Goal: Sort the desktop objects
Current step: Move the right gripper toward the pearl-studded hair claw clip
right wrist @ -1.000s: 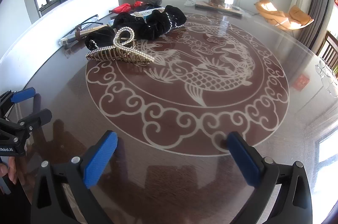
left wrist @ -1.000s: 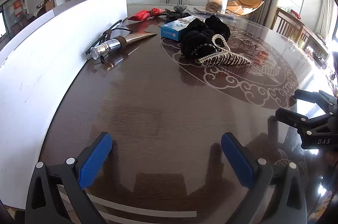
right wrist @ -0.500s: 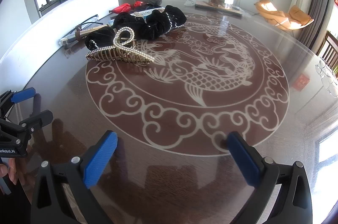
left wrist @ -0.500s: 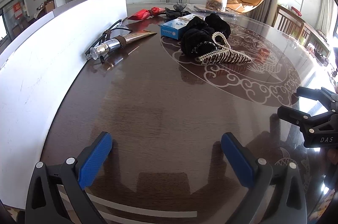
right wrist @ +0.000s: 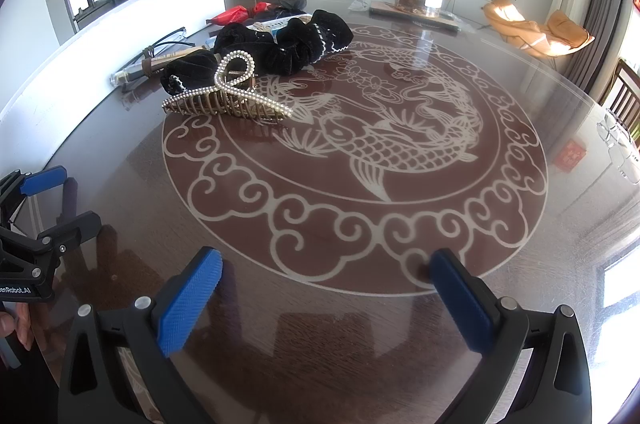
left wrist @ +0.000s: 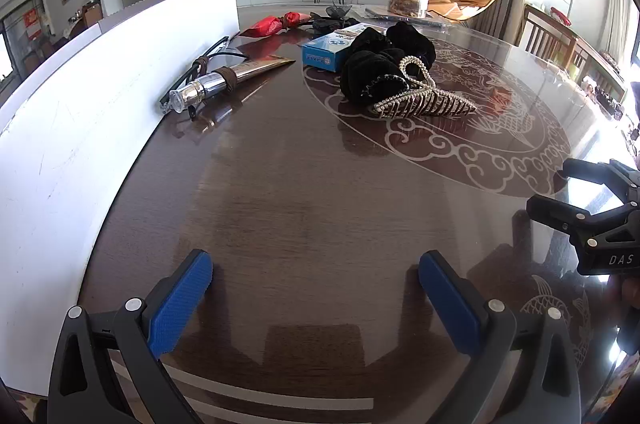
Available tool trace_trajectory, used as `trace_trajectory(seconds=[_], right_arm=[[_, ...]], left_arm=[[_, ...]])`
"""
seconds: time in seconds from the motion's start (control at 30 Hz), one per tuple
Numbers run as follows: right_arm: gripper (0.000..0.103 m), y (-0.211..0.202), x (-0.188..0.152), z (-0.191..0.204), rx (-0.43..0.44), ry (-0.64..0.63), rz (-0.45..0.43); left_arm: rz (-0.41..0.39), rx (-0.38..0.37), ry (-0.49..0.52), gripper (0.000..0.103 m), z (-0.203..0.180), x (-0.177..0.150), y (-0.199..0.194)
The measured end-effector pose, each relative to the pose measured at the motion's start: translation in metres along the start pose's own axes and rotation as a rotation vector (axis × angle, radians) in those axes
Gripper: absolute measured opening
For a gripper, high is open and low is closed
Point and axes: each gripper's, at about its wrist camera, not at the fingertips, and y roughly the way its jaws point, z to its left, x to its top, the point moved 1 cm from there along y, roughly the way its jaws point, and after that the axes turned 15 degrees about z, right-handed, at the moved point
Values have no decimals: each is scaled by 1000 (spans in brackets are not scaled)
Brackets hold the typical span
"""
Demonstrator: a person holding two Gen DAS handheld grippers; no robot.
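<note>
Your left gripper [left wrist: 316,300] and right gripper [right wrist: 326,298]: both released, empty. Pearl hair claw [right wrist: 228,100] ahead-left of right, touching black scrunchies [right wrist: 280,44].

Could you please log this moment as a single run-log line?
left gripper: open, empty, above table | right gripper: open, empty | pearl hair claw, black scrunchies, blue box: untouched

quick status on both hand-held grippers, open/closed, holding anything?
Left hand-held gripper: open, blue-padded fingers spread wide, holding nothing, above the dark wooden table.
Right hand-held gripper: open, holding nothing.
</note>
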Motion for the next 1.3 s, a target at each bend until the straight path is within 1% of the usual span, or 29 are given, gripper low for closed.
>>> trace_trajectory(seconds=[0.47, 0.57, 0.63, 0.77, 0.9, 1.03, 1.17, 1.3], right_arm=[[103, 0, 0, 0, 0, 0, 0], [103, 2, 6, -1, 9, -13, 39], [103, 0, 11, -6, 16, 4, 23], [103, -7, 29, -21, 18, 70, -14], [103, -9, 52, -36, -1, 143, -41], [103, -9, 74, -46, -33, 180, -69], [103, 4, 92, -49, -56, 196, -45], [103, 21, 102, -40, -65, 158, -3]], left_arm=[[0, -1, 0, 103, 0, 0, 0], [0, 0, 0, 103, 0, 0, 0], [0, 0, 0, 103, 0, 0, 0], [-1, -2, 1, 103, 0, 0, 0], [-1, -2, 2, 103, -1, 0, -1], [-1, -2, 2, 103, -1, 0, -1], [-1, -1, 2, 103, -1, 0, -1], [-1, -1, 2, 103, -1, 0, -1]])
